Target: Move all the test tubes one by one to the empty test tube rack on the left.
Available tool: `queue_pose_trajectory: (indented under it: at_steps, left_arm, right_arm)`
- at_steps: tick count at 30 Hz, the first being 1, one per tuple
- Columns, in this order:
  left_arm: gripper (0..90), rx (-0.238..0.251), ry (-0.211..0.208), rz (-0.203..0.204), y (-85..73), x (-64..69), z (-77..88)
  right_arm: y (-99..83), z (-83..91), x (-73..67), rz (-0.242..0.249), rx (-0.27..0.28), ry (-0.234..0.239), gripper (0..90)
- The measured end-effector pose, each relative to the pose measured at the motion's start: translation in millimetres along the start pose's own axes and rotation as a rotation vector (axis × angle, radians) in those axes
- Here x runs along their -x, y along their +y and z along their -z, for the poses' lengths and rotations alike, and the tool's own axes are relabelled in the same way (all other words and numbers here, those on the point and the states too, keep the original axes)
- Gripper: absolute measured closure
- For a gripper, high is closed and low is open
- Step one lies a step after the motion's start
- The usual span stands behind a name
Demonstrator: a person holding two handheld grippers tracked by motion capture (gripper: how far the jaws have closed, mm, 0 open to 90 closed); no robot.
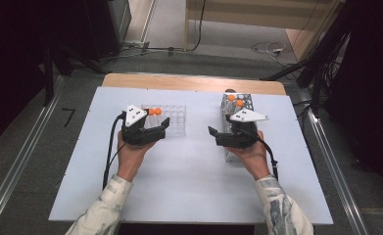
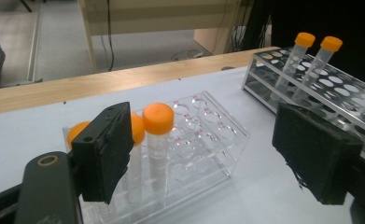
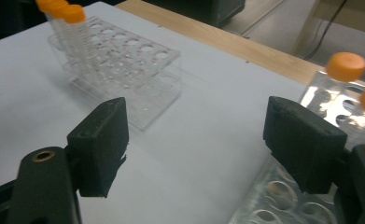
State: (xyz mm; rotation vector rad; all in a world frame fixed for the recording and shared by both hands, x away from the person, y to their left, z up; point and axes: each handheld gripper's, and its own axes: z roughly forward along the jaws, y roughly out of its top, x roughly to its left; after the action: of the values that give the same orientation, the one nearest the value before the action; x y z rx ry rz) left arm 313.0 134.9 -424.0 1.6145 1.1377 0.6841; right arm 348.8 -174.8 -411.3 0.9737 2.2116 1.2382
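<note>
While my left gripper (image 2: 208, 158) gapes wide and empty at centre frame, the orange-capped tubes (image 2: 157, 140) stand in the clear rack (image 2: 208, 140) just behind; my right gripper (image 3: 194, 144) is spread too.

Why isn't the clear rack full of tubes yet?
Mostly empty: the clear rack holds just a few orange-capped tubes at one end, standing upright; its other holes are bare.

text: none legible | labels: none legible | brands: none | numbers: none | signs: none
</note>
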Motion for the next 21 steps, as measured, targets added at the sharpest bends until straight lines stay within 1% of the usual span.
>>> queue_pose_trajectory:
  at_steps: [3,6,8,12,13,21]
  left_arm:
    - [19.1,0.019,-0.01,-0.004,-3.3,4.1,4.6]
    - [16.6,0.012,-0.017,-0.011,-5.7,6.8,7.9]
    - [14.8,0.01,-0.025,-0.004,-7.6,7.1,9.8]
    - [13.2,-0.001,-0.033,-0.003,-10.1,7.5,12.1]
    - [12.5,-0.006,-0.034,-0.009,-10.4,7.6,12.6]
    - [12.0,-0.016,-0.044,-0.019,-16.1,6.8,19.6]
  right_arm:
    - [1.2,2.6,10.6,-0.001,0.001,-0.03,20.9]
    - [2.0,4.5,21.5,-0.013,0.006,-0.059,20.9]
    - [1.8,4.7,28.9,-0.026,0.007,-0.083,20.9]
    - [-0.1,3.2,42.3,-0.044,0.004,-0.106,20.8]
    - [-0.8,2.5,45.2,-0.048,0.004,-0.111,20.7]
    - [-5.8,-3.5,63.6,-0.078,0.0,-0.139,20.8]
